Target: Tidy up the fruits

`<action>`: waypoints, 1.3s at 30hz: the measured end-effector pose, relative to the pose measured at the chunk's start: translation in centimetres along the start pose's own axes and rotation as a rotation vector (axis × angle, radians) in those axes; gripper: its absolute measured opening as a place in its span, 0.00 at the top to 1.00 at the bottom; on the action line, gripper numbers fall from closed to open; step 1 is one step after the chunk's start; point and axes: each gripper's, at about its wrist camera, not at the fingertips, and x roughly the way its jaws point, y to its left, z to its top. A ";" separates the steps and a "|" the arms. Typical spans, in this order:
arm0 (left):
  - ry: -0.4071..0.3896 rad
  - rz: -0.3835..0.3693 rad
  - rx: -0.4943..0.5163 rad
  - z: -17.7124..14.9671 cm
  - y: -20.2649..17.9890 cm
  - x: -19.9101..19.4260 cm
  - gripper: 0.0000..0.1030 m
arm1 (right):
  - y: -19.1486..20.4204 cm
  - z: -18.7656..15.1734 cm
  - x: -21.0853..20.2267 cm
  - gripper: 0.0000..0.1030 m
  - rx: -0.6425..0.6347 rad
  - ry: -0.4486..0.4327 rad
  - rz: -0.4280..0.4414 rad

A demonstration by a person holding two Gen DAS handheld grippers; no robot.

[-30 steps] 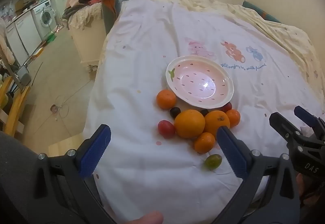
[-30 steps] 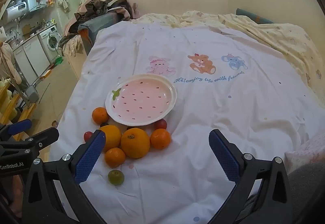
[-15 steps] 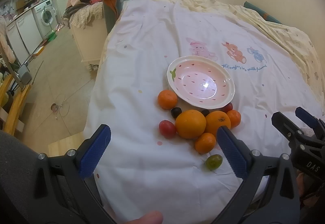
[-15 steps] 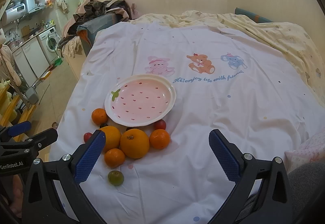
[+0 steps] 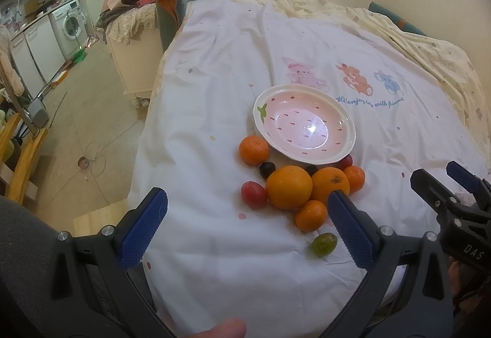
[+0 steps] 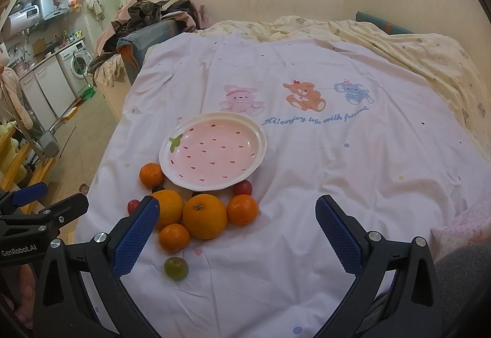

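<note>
**Both tools wide above the fruit**

Left tool (image 5: pixel 247 226) and right tool (image 6: pixel 236 235) hang with blue-padded jaws spread wide, holding nothing, over the white cartoon-print bedsheet (image 6: pixel 322 172). A pink strawberry-patterned ceramic plate (image 6: pixel 214 126) lies bare on the bed. Just beside its near rim cluster two large oranges (image 6: pixel 205 217), small tangerines (image 6: pixel 242 209), red cherry tomatoes (image 5: pixel 253 193) and dark grapes (image 5: pixel 267 168); one green tomato (image 6: pixel 176 268) sits nearest.

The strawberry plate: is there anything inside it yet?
Nothing: the pink plate shows only its painted seed marks and green leaf. All the fruit, such as the big orange, lies on the sheet beside it. What is beneath the plate is hidden.
</note>
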 end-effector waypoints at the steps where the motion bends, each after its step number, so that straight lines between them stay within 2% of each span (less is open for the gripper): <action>1: 0.001 -0.002 -0.002 0.0 0.0 0.0 0.00 | 0.0 0.0 0.0 0.00 0.001 0.000 -0.002; 39: 0.001 -0.002 -0.004 -0.3 -0.3 0.3 0.00 | 0.1 -0.3 0.2 0.00 0.013 0.006 0.000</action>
